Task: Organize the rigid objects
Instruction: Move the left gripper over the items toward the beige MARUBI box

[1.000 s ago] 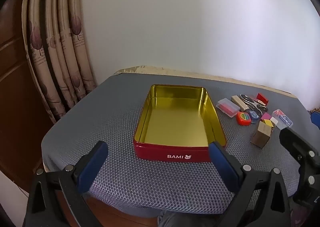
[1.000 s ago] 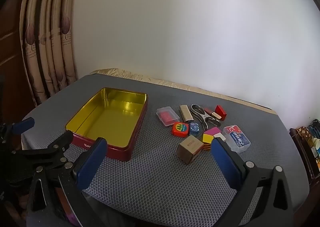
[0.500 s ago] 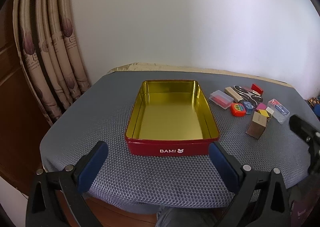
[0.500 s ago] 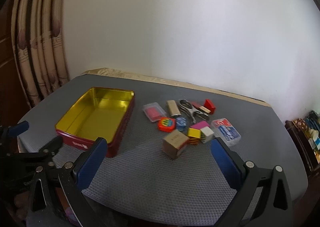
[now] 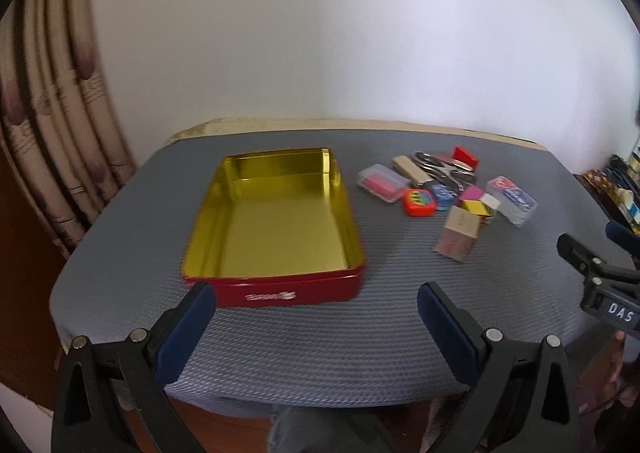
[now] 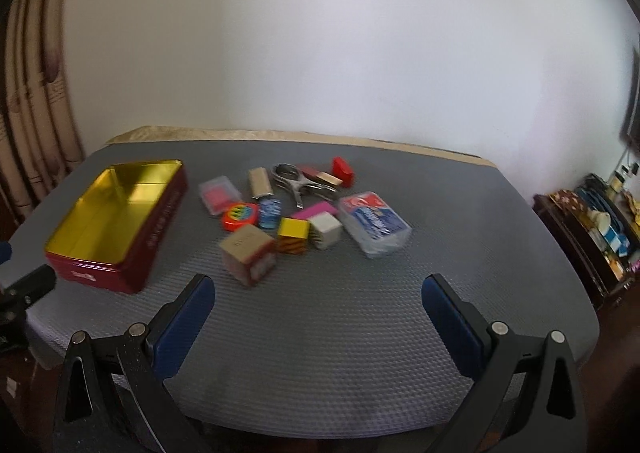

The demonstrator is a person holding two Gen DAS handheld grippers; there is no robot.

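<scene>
1. Grey textured mat (image 6: 340,333) covers the table; we see everything resting on it.
2. Red tin (image 5: 280,295), gold inside, holds nothing; it sits left of the small items.
3. We note the left gripper (image 5: 316,307) and right gripper (image 6: 318,299) both have fingers spread wide, gripping nothing, above the near edge.
4. Clear card case (image 6: 376,227), brown box (image 6: 248,249), orange tape measure (image 6: 239,215) and metal clippers (image 6: 300,183) lie clustered together.
</scene>
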